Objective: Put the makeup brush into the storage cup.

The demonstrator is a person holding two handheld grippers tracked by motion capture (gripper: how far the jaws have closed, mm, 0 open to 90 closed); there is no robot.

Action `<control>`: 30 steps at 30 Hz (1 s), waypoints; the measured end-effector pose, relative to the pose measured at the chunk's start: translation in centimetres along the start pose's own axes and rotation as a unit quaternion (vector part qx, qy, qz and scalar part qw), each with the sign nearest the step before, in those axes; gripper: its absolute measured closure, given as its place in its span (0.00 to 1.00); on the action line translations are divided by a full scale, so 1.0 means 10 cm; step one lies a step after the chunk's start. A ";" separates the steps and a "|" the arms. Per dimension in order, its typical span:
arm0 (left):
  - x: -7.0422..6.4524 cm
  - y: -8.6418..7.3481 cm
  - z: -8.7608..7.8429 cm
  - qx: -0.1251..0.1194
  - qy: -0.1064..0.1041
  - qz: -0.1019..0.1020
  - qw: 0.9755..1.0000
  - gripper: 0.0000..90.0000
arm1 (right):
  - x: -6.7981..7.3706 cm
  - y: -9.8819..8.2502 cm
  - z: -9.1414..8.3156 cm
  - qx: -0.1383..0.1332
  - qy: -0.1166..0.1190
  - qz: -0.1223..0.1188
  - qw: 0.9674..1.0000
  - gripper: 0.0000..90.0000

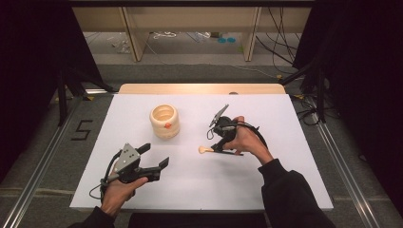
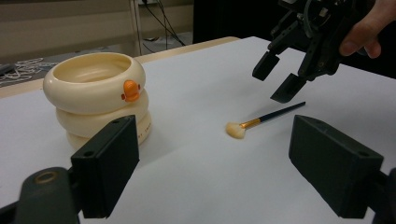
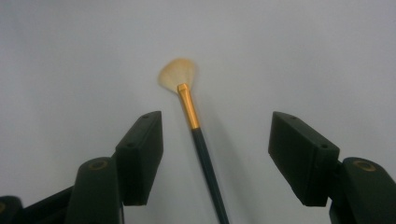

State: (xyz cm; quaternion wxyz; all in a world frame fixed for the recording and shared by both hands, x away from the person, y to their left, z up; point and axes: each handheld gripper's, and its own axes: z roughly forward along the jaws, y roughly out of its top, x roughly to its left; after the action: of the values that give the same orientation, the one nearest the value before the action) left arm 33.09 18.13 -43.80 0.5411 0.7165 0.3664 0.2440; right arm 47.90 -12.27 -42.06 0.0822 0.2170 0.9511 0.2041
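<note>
On the white tabletop (image 1: 285,180), a brush (image 3: 196,135) is lying flat between the gaping jaws of the right hand-held gripper (image 3: 215,154), apparently awaiting lowering and closing, while the left hand-held gripper (image 1: 154,156) is hovering wide open near the cream cup (image 1: 164,121).

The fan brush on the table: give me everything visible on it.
The fan brush is slim, with pale cream bristles spread in a fan, a gold metal-looking ferrule and a dark, thin handle. It lies flat on the white table, right of the stacked cream duck bowls, bristles pointing toward them. The right tongs hang open above its handle, one jaw on each side, not gripping it. Only the table appears to touch it.
</note>
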 end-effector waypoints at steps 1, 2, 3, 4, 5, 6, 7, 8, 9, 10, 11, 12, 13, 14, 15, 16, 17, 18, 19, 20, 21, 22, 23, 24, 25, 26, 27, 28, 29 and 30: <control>0.00 0.00 0.00 -0.001 0.000 0.000 1.000 0.18 | 0.00 0.01 0.01 0.007 0.002 0.000 1.000 0.41; 0.00 0.00 0.00 -0.001 0.000 0.000 1.000 0.18 | 0.00 0.01 0.01 0.007 0.002 0.000 1.000 0.41; 0.00 0.00 0.00 -0.002 0.000 -0.002 1.000 0.18 | 0.00 0.02 0.05 0.020 0.000 -0.008 1.000 0.42; 0.00 0.00 0.00 -0.002 0.000 -0.001 1.000 0.18 | 0.00 0.03 0.06 0.025 0.002 -0.008 1.000 0.43; 0.00 0.00 0.00 -0.001 0.000 0.000 1.000 0.18 | 0.00 0.03 0.08 0.029 0.001 -0.010 1.000 0.43; 0.00 0.00 0.00 -0.001 0.000 0.000 1.000 0.18 | 0.00 0.03 0.09 0.034 0.004 -0.012 0.999 0.43; 0.00 0.00 0.00 -0.002 0.000 -0.001 1.000 0.18 | -0.01 0.04 0.10 0.036 0.006 -0.014 0.999 0.44; 0.00 0.00 0.00 -0.003 0.000 -0.002 1.000 0.18 | 0.00 0.04 0.11 0.042 0.008 -0.012 0.999 0.44; 0.00 0.00 0.00 -0.002 0.000 -0.001 1.000 0.18 | 0.00 0.05 0.13 0.046 0.007 -0.016 0.999 0.44; 0.00 0.00 0.00 -0.001 0.000 0.000 1.000 0.18 | 0.00 0.05 0.14 0.052 0.008 -0.018 0.998 0.45; 0.00 0.00 0.00 -0.001 0.000 0.000 1.000 0.18 | 0.01 0.05 0.15 0.053 0.009 -0.019 0.998 0.45; 0.00 0.00 0.00 -0.001 0.000 0.000 1.000 0.18 | 0.00 0.06 0.16 0.058 0.010 -0.022 0.998 0.46; 0.00 0.00 0.00 -0.002 0.000 -0.001 1.000 0.18 | 0.01 0.06 0.17 0.060 0.010 -0.021 0.998 0.47; 0.00 0.00 0.00 -0.001 0.000 0.000 1.000 0.18 | 0.01 0.06 0.17 0.065 0.012 -0.022 0.998 0.48; 0.00 0.00 0.00 0.000 0.000 0.001 1.000 0.18 | 0.00 0.06 0.18 0.066 0.013 -0.024 0.997 0.49; 0.00 0.00 0.00 -0.001 0.000 0.000 1.000 0.18 | 0.00 0.07 0.19 0.071 0.013 -0.023 0.997 0.50; 0.00 0.00 0.00 -0.001 0.000 0.000 1.000 0.18 | 0.00 0.07 0.19 0.071 0.013 -0.023 0.997 0.51; 0.00 0.00 0.00 -0.002 0.000 -0.001 1.000 0.18 | -0.01 0.07 0.19 0.074 0.014 -0.021 0.997 0.52; 0.00 0.00 0.00 -0.001 0.000 -0.001 1.000 0.18 | 0.00 0.08 0.19 0.078 0.013 -0.019 0.997 0.53; 0.00 0.00 0.00 -0.001 0.000 0.000 1.000 0.18 | 0.00 0.08 0.20 0.079 0.014 -0.017 0.997 0.54; 0.00 0.00 0.00 -0.001 0.000 0.000 1.000 0.18 | -0.01 0.08 0.20 0.080 0.017 -0.019 0.996 0.55; 0.00 0.00 0.00 0.001 0.000 0.001 1.000 0.18 | -0.01 0.08 0.20 0.080 0.017 -0.019 0.996 0.55; 0.00 0.00 0.00 0.001 0.000 0.000 1.000 0.18 | -0.01 0.09 0.21 0.083 0.017 -0.017 0.996 0.56; 0.00 0.00 0.00 0.001 0.000 0.000 1.000 0.18 | -0.01 0.10 0.22 0.089 0.018 -0.016 0.996 0.57; 0.00 0.00 0.00 0.001 -0.001 0.001 1.000 0.18 | -0.01 0.10 0.22 0.092 0.017 -0.013 0.996 0.58; 0.00 0.00 0.00 0.001 -0.001 0.000 1.000 0.18 | -0.01 0.10 0.23 0.093 0.019 -0.014 0.995 0.59; 0.00 0.00 0.00 0.001 0.000 0.000 1.000 0.18 | -0.02 0.10 0.24 0.094 0.021 -0.015 0.995 0.59; 0.00 0.00 0.00 0.000 0.000 0.000 1.000 0.18 | -0.02 0.10 0.24 0.096 0.022 -0.017 0.995 0.60; 0.00 0.00 0.00 0.000 0.000 0.000 1.000 0.18 | -0.03 0.10 0.25 0.097 0.021 -0.019 0.995 0.60; 0.00 0.00 0.00 0.001 -0.001 0.000 1.000 0.18 | -0.03 0.10 0.26 0.099 0.021 -0.019 0.995 0.61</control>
State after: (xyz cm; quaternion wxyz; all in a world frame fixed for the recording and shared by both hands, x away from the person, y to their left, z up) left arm 33.07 18.14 -43.80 0.5405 0.7173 0.3664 0.2431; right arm 49.23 -10.67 -43.93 0.0439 0.2016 0.9720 0.1121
